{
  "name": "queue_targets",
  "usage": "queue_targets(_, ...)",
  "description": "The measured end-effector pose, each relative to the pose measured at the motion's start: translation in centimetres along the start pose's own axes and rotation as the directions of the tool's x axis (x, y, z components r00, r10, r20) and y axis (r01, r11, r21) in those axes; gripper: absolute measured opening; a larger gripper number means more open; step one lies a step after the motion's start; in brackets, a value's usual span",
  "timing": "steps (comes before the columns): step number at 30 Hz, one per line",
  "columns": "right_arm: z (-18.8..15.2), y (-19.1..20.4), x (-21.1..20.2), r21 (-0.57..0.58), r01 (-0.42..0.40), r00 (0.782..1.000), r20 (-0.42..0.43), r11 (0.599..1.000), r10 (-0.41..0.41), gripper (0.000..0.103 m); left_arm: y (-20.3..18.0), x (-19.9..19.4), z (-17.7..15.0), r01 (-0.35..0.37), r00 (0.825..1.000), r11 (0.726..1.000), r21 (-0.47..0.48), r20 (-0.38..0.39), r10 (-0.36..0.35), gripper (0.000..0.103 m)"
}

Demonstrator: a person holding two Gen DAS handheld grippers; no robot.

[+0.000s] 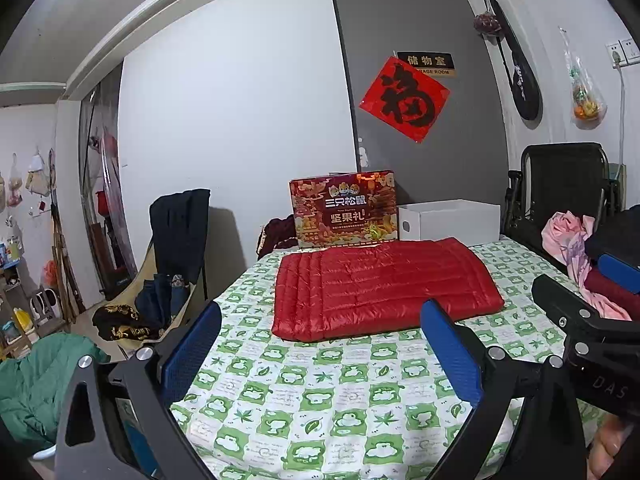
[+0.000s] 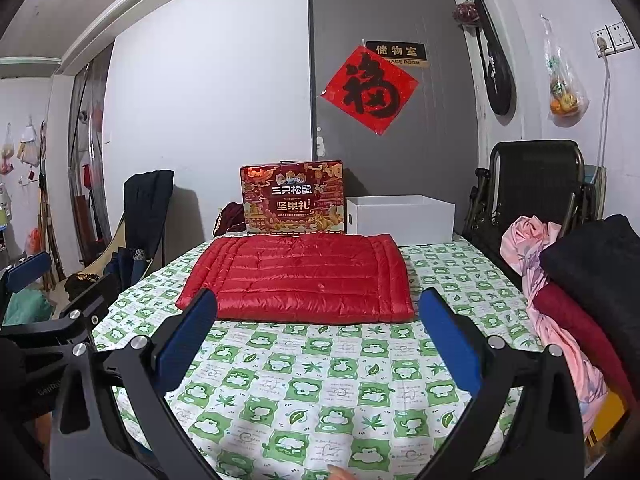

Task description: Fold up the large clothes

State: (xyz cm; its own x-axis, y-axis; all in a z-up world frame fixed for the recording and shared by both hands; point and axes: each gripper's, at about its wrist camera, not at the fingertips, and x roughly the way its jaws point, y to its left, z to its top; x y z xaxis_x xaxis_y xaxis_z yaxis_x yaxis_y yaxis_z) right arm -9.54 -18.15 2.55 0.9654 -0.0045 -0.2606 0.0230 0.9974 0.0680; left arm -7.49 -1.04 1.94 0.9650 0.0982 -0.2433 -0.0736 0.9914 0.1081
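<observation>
My left tool (image 1: 320,344) is a black frame with two flat fingers (image 1: 192,354) faced in textured blue pads, joined by round silver screws. My right tool (image 2: 318,338) is built alike; at 3 o'clock in the left view its black body bears pale letters "DAS".

Left claw (image 1: 320,344) spread wide, blue pads facing each other, nothing between them, both fingers level and pointing forward. Right claw (image 2: 318,334) same: wide apart, empty, level. Claws side by side, near, not touching; each shows at the other view's edge. A fingertip (image 2: 340,473) shows just below the right claw; part of a hand (image 1: 608,448) low right of the left claw.
</observation>
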Motion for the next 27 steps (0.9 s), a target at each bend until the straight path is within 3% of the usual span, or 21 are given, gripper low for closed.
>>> queue_targets(27, 0.0, 0.09, -0.02, 0.0, 0.001, 1.0, -0.001, 1.0, -0.001, 0.099, 0.54, -0.09, -0.07, 0.002, 1.0, 1.0, 0.007, 0.001, -0.002, 0.1)
